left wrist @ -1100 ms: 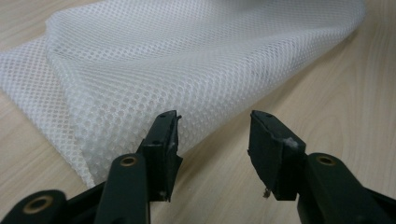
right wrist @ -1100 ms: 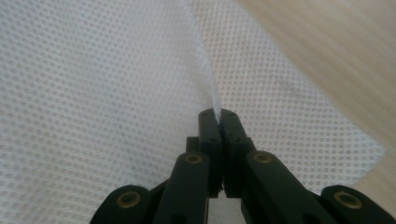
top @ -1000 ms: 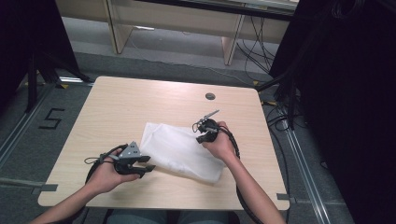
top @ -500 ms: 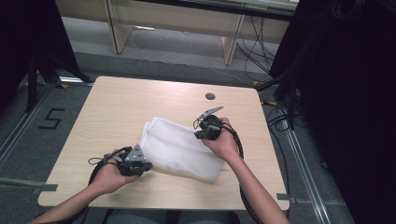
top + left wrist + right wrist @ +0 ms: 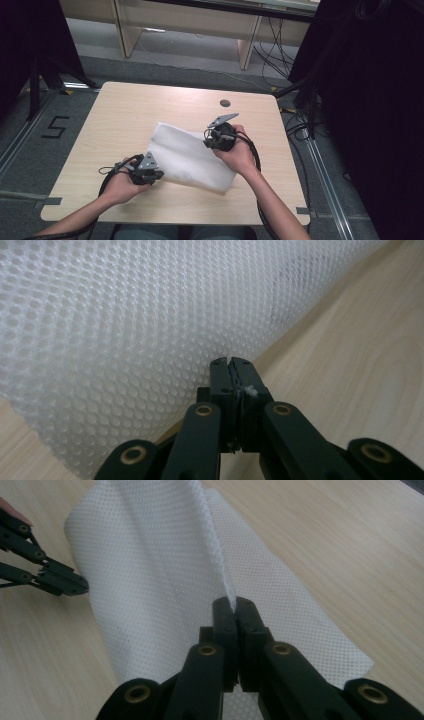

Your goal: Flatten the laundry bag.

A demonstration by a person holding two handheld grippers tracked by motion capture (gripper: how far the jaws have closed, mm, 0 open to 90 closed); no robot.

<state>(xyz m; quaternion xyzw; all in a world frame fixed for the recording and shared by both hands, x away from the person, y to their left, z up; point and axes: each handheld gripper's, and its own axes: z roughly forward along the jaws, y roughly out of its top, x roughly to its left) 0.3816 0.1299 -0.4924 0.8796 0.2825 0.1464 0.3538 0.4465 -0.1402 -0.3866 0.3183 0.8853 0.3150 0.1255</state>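
With both jaws pinched on the white mesh cloth (image 5: 187, 157), left hand-held gripper (image 5: 150, 175) low and right hand-held gripper (image 5: 216, 141) raised, we judge a fold next.

A white mesh cloth (image 5: 187, 157) — thin, soft, dotted all over with fine holes — lies folded over on the pale wood counter (image 5: 115, 115) between the two tools. Its near left edge is pinched in the left tool (image 5: 232, 362), its far right edge in the right tool (image 5: 234, 602) — there the fabric rises off the counter in a taut ridge, while the rest drapes flat below.
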